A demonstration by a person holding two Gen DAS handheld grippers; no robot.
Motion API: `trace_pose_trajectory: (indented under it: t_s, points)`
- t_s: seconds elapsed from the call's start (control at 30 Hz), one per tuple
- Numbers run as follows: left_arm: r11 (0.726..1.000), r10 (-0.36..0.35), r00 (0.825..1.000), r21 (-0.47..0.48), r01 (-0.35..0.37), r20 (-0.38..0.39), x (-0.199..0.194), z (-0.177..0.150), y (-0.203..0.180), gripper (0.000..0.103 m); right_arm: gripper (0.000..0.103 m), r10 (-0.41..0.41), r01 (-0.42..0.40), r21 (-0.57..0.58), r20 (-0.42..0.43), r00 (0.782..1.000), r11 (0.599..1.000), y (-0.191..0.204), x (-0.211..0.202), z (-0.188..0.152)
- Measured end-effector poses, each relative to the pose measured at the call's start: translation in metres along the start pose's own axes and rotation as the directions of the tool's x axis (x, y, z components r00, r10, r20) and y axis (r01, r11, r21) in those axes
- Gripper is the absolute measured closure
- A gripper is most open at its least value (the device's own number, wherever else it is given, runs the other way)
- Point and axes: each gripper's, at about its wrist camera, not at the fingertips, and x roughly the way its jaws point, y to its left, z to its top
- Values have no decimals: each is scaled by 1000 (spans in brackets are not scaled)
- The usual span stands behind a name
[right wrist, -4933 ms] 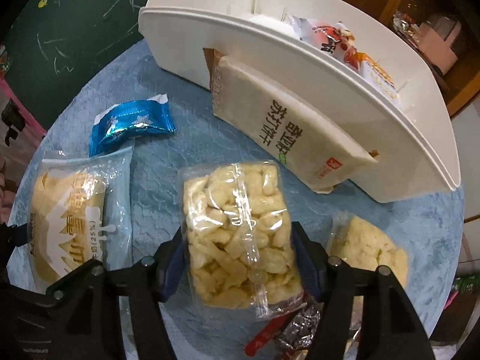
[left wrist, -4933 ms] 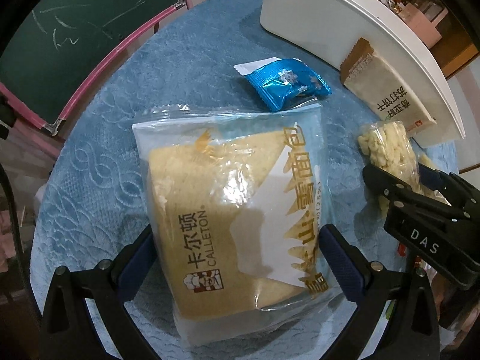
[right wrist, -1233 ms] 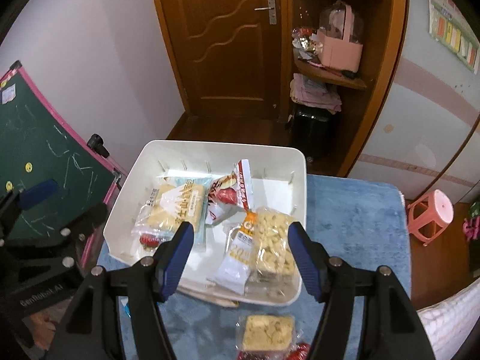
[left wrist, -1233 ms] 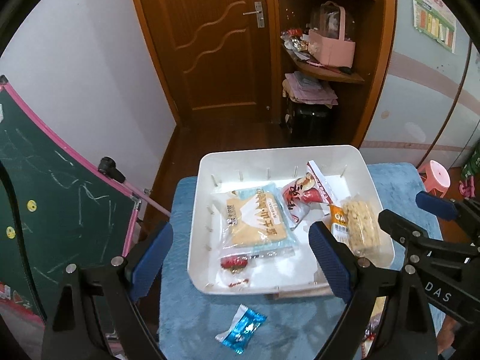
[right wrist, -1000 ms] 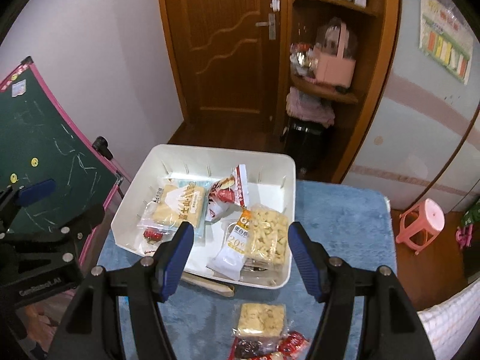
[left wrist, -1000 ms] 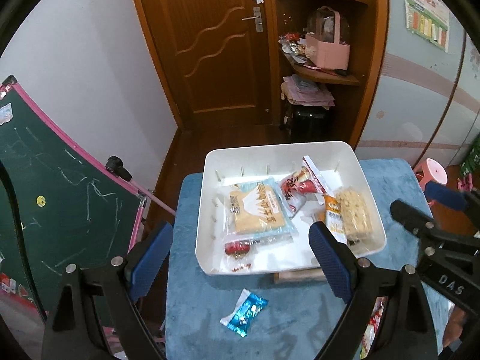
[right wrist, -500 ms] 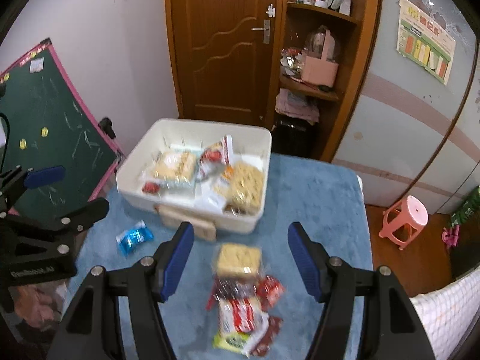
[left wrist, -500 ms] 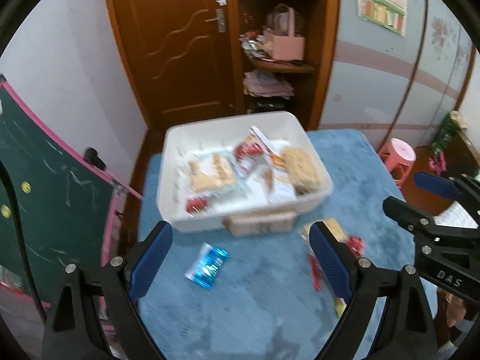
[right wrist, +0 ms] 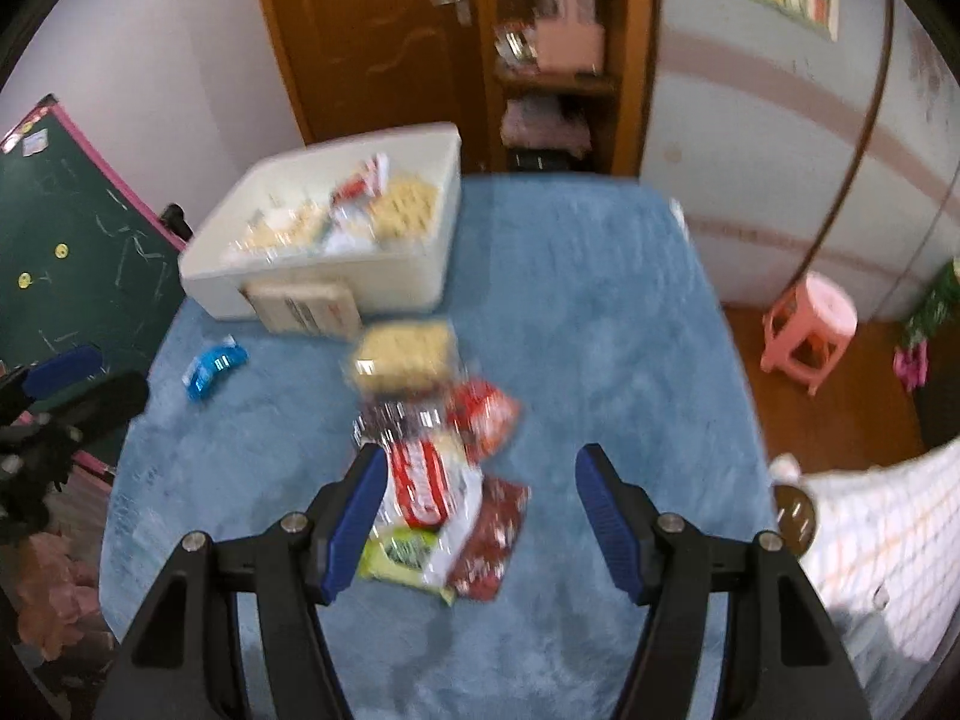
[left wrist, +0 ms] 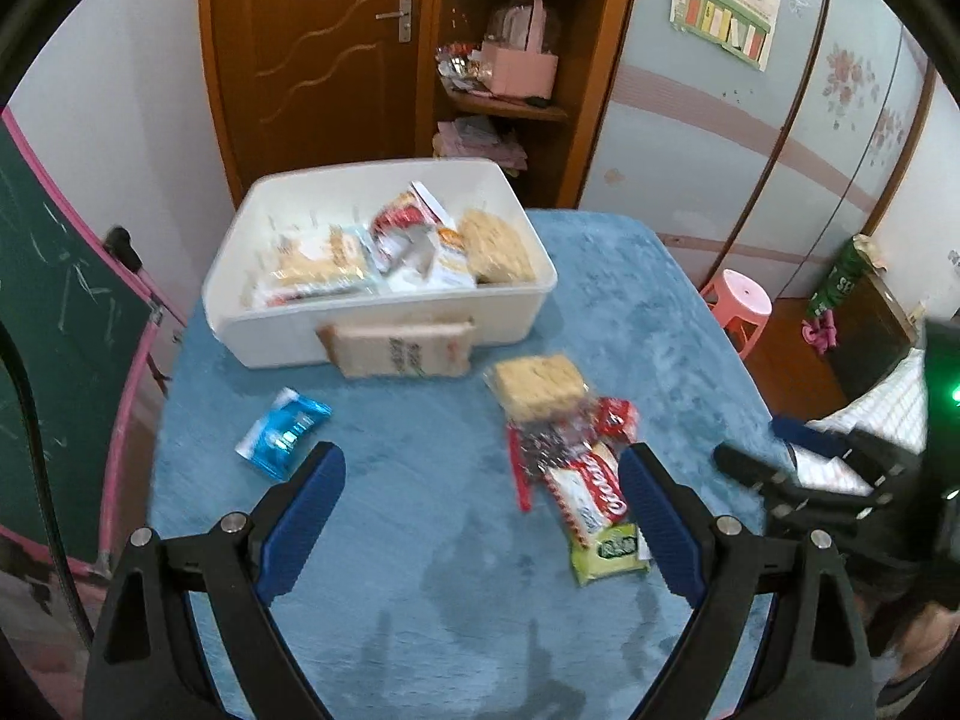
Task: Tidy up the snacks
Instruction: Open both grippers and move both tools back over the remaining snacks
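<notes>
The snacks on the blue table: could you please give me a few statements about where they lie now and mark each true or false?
1. The white bin already holds several snack packs. True.
2. The blue packet lies inside the bin. False: it lies on the blue cloth, outside.
3. The left gripper holds a snack. False: its fingers are open and empty.
4. A tan cracker pack leans against the bin's front wall. True.
5. The right gripper is shut. False: it is open.
</notes>
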Motion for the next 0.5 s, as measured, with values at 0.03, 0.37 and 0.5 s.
trace_pose_trajectory:
  t_s: [0.03,0.37,0.5]
  points:
    - [1000,-5,1000,-8,5,-6,7,-5,-4,11,37,9,-9,15,-25,1000,1000,-4,10,-7]
    - [999,23,997,-34,-25,-77,68,-22,-23,11,37,39,-29,67,-148,988,997,-15,72,-44]
    - [995,-8,994,-95,-3,-110,87,-21,-21,11,39,76,-58,109,-170,982,992,-19,87,-45]
